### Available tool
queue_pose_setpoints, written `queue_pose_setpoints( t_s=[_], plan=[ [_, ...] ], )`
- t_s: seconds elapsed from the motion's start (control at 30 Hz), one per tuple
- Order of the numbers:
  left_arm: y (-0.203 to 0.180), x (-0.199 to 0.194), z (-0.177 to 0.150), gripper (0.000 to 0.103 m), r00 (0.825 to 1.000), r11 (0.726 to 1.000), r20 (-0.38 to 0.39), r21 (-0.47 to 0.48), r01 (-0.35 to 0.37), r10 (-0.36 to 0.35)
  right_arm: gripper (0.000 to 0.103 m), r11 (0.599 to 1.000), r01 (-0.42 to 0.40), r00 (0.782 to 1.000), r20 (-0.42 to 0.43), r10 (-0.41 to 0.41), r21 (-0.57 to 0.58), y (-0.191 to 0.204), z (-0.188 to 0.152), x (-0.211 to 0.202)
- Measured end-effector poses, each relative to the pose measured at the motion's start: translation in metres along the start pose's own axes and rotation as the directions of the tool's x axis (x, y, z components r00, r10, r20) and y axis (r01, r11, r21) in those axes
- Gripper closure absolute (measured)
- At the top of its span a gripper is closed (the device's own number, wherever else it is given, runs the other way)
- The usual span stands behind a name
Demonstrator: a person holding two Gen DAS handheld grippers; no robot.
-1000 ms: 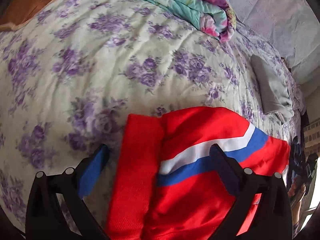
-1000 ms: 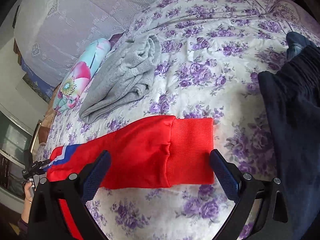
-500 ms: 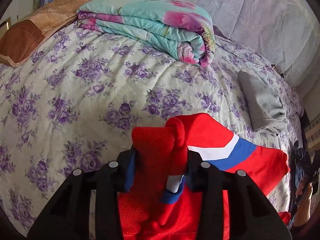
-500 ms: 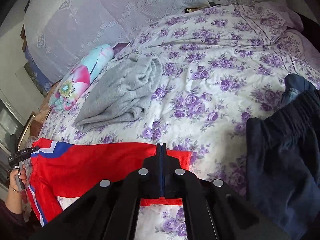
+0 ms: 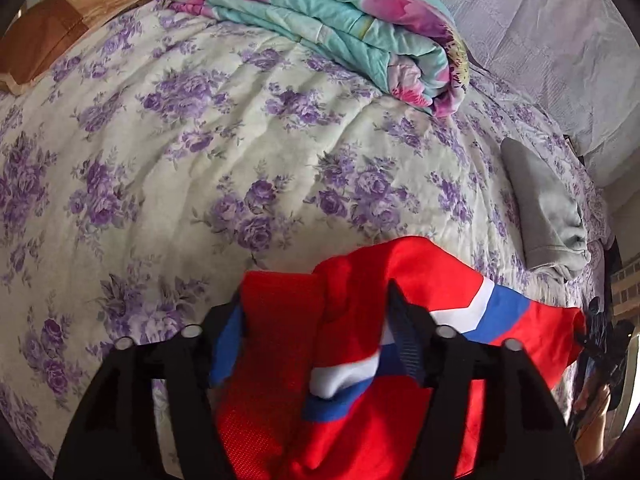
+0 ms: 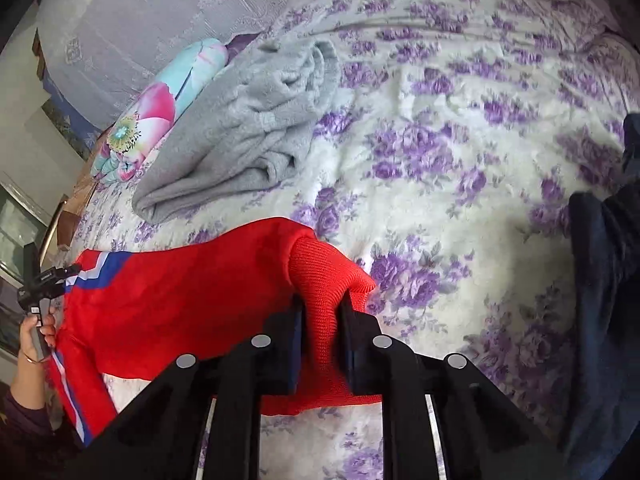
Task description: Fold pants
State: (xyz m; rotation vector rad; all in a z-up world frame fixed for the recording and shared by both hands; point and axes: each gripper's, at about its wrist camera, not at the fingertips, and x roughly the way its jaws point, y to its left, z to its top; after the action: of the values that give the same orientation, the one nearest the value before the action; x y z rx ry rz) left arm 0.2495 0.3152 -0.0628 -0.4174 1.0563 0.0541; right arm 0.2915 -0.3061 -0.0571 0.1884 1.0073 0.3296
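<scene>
Between the right gripper's two pads a bunched fold of the ribbed red cuff is pinched, the pads drawn close with only that fabric between them. From there the red track pants run away to the left of the fingers, their long axis roughly crosswise to the gripper, ending at the blue-and-white striped part beside the person's other hand.

The left gripper has its fingers partly spread around the other end: the ribbed red waistband lies against the left pad, a hump of red cloth and the white-and-blue stripe lie inside and past the right pad. Whether the pads actually bite the fabric cannot be told; a gap seems to remain.

So each gripper sits at one end of the garment, and the fold most likely turns on carrying one end along that long axis onto the other; the right one looks better placed to lead.

Beyond the fingers lies the bedspread, cream with purple flowers, soft and quilted. Farther off are a crumpled grey garment, a folded turquoise floral quilt, dark navy clothing at the right, a brown pillow and a pale lace-patterned wall covering.
</scene>
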Motion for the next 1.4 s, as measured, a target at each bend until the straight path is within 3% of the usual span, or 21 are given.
queue_pose_setpoints(
  t_s=[0.07, 0.27, 0.33, 0.37, 0.4, 0.43, 0.47, 0.53, 0.57, 0.67, 0.8, 0.93, 1.03, 1.17, 1.23, 1.27, 1.3, 1.33, 1.37, 1.4],
  plan=[
    [-0.008, -0.006, 0.002, 0.061, 0.999, 1.000, 0.034, 0.017, -0.006, 0.006, 0.087, 1.000, 0.018, 0.999, 0.049, -0.017, -0.019, 0.004, 0.006, -0.012],
    [-0.021, -0.020, 0.021, 0.062, 0.992, 1.000, 0.127, -0.009, 0.013, -0.011, 0.086, 0.999, 0.031, 0.981, 0.192, -0.033, 0.018, -0.005, 0.037, -0.048],
    [-0.020, 0.003, 0.028, 0.052, 0.998, 0.999, 0.050, -0.021, -0.026, 0.027, 0.074, 0.998, 0.062, 0.989, 0.134, -0.066, 0.034, -0.011, 0.043, -0.032],
    [-0.015, 0.020, 0.029, 0.041, 0.999, 0.998, -0.002, -0.037, -0.046, 0.046, 0.055, 0.993, 0.107, 0.991, 0.070, -0.110, 0.048, -0.015, 0.043, -0.015],
    [-0.007, 0.036, 0.029, 0.037, 0.997, 0.997, -0.061, -0.060, -0.045, 0.041, 0.041, 0.983, 0.171, 0.985, -0.004, -0.171, 0.063, -0.023, 0.038, 0.005],
    [-0.003, 0.037, 0.029, 0.034, 0.999, 0.997, -0.043, -0.070, -0.021, 0.018, 0.042, 0.968, 0.244, 0.969, -0.056, -0.241, 0.062, -0.028, 0.030, 0.021],
    [-0.002, 0.034, 0.032, 0.025, 0.999, 0.996, -0.046, -0.085, 0.004, -0.008, 0.042, 0.968, 0.249, 0.968, -0.030, -0.247, 0.045, -0.028, 0.023, 0.023],
    [0.007, 0.025, 0.037, 0.020, 0.991, 0.983, -0.098, -0.167, 0.077, -0.094, 0.041, 0.963, 0.262, 0.964, 0.039, -0.265, 0.056, -0.023, 0.019, 0.006],
    [0.011, 0.016, 0.039, 0.020, 0.987, 0.975, -0.094, -0.191, 0.111, -0.131, 0.038, 0.965, 0.250, 0.964, 0.074, -0.255, 0.075, -0.021, 0.017, -0.008],
    [0.025, -0.030, 0.035, 0.018, 0.989, 0.970, -0.020, -0.200, 0.136, -0.143, 0.021, 0.967, 0.241, 0.949, 0.189, -0.252, 0.080, -0.012, 0.002, -0.062],
    [0.036, -0.090, -0.014, 0.014, 0.996, 0.987, 0.036, -0.141, 0.081, -0.077, 0.011, 0.990, 0.129, 0.965, 0.222, -0.140, 0.064, -0.003, -0.054, -0.130],
    [0.047, -0.117, -0.103, 0.014, 0.999, 0.994, 0.047, -0.112, -0.007, 0.012, 0.004, 0.989, 0.109, 0.966, 0.225, -0.129, 0.103, 0.001, -0.143, -0.176],
    [0.058, -0.113, -0.152, 0.014, 1.000, 0.990, 0.018, -0.140, 0.026, -0.024, 0.004, 0.983, 0.061, 0.978, 0.186, -0.093, 0.172, -0.002, -0.207, -0.186],
    [0.052, -0.093, -0.165, 0.014, 0.996, 0.983, 0.013, -0.157, 0.094, -0.093, 0.004, 0.972, -0.021, 0.988, 0.155, -0.016, 0.234, -0.002, -0.254, -0.177],
    [0.043, -0.081, -0.160, 0.014, 0.991, 0.977, 0.034, -0.163, 0.134, -0.130, 0.010, 0.972, -0.022, 0.991, 0.132, -0.009, 0.234, 0.002, -0.262, -0.164],
    [0.037, -0.077, -0.159, 0.015, 0.990, 0.978, 0.053, -0.155, 0.139, -0.132, 0.036, 0.974, -0.028, 0.993, 0.116, 0.001, 0.227, 0.003, -0.263, -0.156],
    [0.030, -0.070, -0.157, 0.017, 0.991, 0.983, 0.060, -0.130, 0.126, -0.119, 0.086, 0.975, -0.027, 0.995, 0.096, 0.005, 0.220, 0.003, -0.262, -0.147],
    [0.024, -0.066, -0.156, 0.038, 0.995, 0.990, 0.059, -0.111, 0.082, -0.076, 0.095, 0.969, -0.083, 0.995, 0.081, 0.066, 0.232, 0.000, -0.261, -0.140],
    [0.022, -0.067, -0.155, 0.071, 0.997, 0.993, 0.069, -0.110, 0.051, -0.043, 0.095, 0.957, -0.129, 0.990, 0.096, 0.107, 0.260, -0.004, -0.262, -0.141],
    [0.026, -0.071, -0.155, 0.088, 0.993, 0.985, 0.077, -0.138, 0.103, -0.093, 0.095, 0.960, -0.120, 0.989, 0.118, 0.092, 0.253, -0.004, -0.259, -0.146]
  ],
)
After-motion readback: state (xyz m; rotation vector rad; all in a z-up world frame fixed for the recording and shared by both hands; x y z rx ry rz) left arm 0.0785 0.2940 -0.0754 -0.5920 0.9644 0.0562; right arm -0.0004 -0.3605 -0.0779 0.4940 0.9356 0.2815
